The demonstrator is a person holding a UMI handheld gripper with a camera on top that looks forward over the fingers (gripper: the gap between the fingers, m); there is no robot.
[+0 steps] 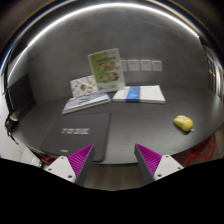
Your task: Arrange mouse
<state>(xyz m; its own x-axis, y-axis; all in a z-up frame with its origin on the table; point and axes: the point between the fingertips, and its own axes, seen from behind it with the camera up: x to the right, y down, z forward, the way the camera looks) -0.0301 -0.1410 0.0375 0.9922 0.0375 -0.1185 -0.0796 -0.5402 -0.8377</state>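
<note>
A yellow mouse [183,123] lies on the grey table [150,125], beyond and to the right of my fingers. A dark grey mouse mat [78,133] with pale lettering lies just ahead of my left finger. My gripper [113,156] is open and empty, its two magenta pads [150,157] wide apart above the table's near part. Nothing stands between the fingers.
A white and blue booklet [139,94] lies at the back middle. A closed book [86,101] and colourful leaflets [104,68] lie behind the mat. A dark monitor [20,92] stands at the far left. White sheets [142,65] hang on the back wall.
</note>
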